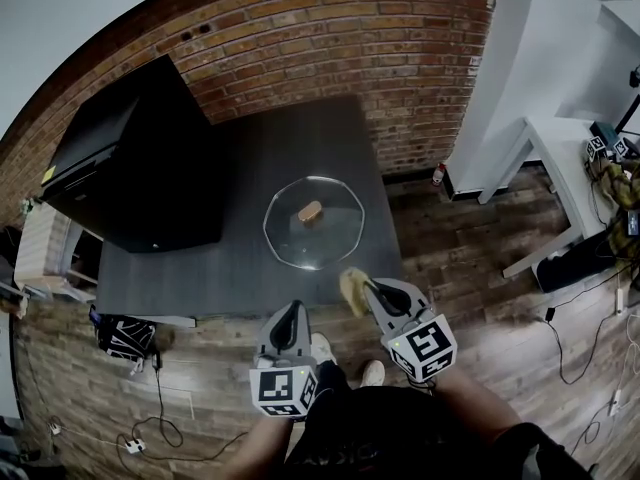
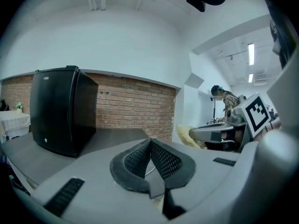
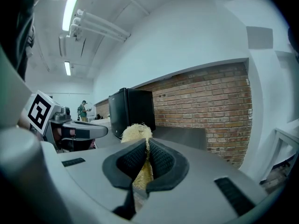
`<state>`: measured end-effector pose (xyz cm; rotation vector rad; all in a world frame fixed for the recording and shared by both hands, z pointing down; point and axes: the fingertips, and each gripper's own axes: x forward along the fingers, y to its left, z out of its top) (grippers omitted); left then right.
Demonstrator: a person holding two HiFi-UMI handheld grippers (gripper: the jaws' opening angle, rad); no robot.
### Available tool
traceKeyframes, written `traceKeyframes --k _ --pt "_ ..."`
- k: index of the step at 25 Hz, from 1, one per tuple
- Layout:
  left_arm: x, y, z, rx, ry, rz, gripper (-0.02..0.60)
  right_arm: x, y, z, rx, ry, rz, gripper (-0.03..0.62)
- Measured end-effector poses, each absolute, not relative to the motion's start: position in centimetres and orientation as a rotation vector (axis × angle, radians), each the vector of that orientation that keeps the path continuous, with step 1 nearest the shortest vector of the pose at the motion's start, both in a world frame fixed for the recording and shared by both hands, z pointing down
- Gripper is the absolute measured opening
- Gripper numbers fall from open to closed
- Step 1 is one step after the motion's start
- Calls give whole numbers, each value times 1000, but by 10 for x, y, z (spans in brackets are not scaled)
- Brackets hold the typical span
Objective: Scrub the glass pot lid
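Observation:
The round glass pot lid (image 1: pixel 314 223) lies flat on the dark grey table (image 1: pixel 250 258), its wooden knob (image 1: pixel 310 211) in the middle. Near the table's front edge my right gripper (image 1: pixel 368 290) is shut on a yellow loofah scrubber (image 1: pixel 352 290), short of the lid. That fibrous scrubber (image 3: pixel 136 133) sticks up between the pads in the right gripper view. My left gripper (image 1: pixel 291 318) hangs below the table's front edge, shut with nothing in it; its pads (image 2: pixel 161 160) meet at the tips. A sliver of the lid's rim shows behind them.
A black mini fridge (image 1: pixel 135 163) stands on the table's left part. Behind is a brick wall (image 1: pixel 330 43). A white desk (image 1: pixel 560 168) stands at the right, with cables on the wood floor (image 1: pixel 590 358). A marker cube (image 1: pixel 128 336) lies on the floor at left.

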<state>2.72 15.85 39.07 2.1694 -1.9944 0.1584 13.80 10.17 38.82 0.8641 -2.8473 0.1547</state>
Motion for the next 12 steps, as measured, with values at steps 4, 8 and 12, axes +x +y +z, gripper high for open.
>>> traceKeyframes --k 4,8,12 --pt "25 160 390 2162 -1998 138 32 137 103 389 860 -2848 159 25" --pt "24 162 391 2161 -2001 156 32 137 105 392 854 -2846 173 25" --pt "26 160 390 2173 -1993 169 32 137 105 391 845 -2850 166 25"
